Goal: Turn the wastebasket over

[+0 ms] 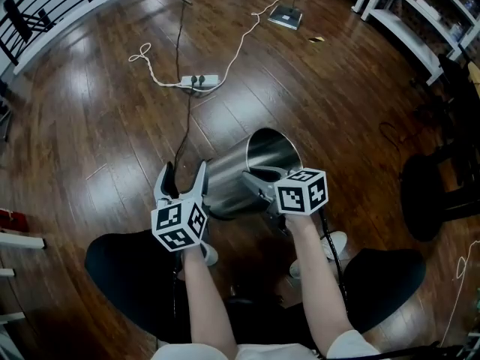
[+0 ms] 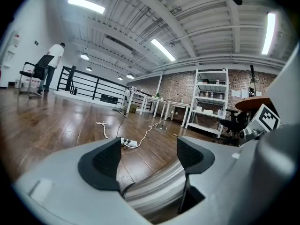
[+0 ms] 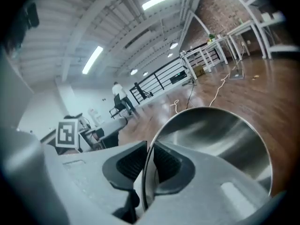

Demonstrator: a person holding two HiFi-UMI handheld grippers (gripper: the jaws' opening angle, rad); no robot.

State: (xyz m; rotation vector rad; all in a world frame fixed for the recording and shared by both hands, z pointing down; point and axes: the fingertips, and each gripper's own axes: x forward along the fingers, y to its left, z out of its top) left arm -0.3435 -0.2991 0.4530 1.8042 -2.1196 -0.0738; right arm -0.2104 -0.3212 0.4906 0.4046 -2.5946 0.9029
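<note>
The jaws of your right gripper (image 3: 149,162) are pinched tight on the thin rim of the wastebasket (image 1: 229,182). The jaws of your left gripper (image 2: 147,156) stand wide apart over its shiny side and squeeze nothing. On the dark wood floor (image 1: 97,118), the wastebasket is tipped on its side just in front of you, mouth pointing away. It is round, smooth, silver metal and looks empty. I think the turn is about half done: it still has to go all the way over.
</note>
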